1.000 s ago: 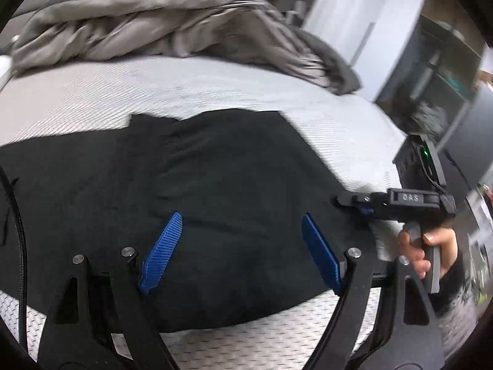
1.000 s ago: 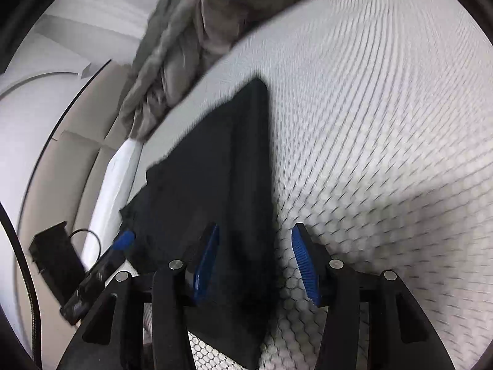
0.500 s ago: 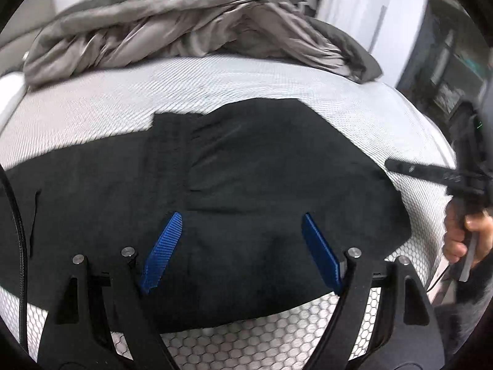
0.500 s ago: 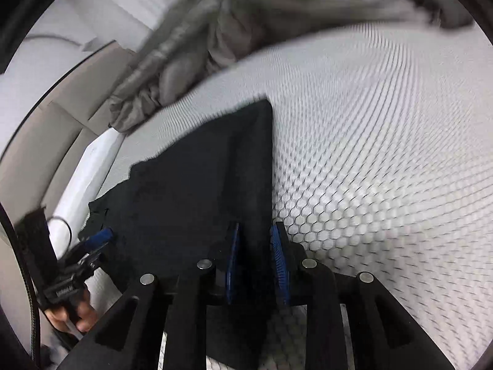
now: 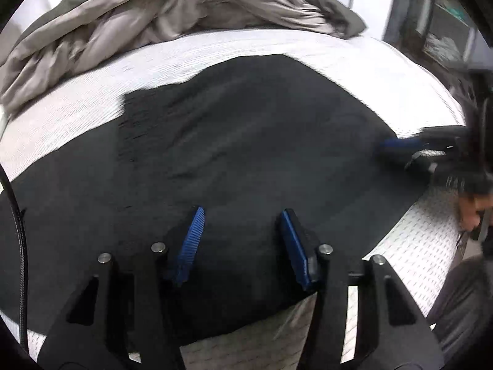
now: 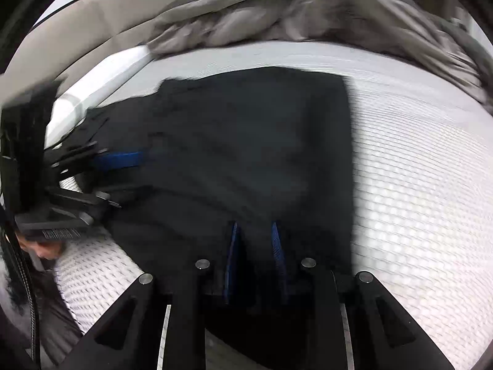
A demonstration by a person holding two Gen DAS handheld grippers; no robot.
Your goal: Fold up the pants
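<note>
Black pants (image 5: 246,160) lie spread flat across the white mattress (image 5: 409,252), a crumpled grey duvet (image 5: 172,9) heaped behind. Left gripper (image 5: 243,243) is over the near hem, jaws closing with fabric between them. Right gripper (image 6: 254,259) has its blue pads nearly together, pinching the pants' edge.

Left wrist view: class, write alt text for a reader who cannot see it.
Black pants lie spread on a white mattress, with the left claw closing just above the near edge. The right claw meets the right edge; a grey duvet is bunched behind.
</note>
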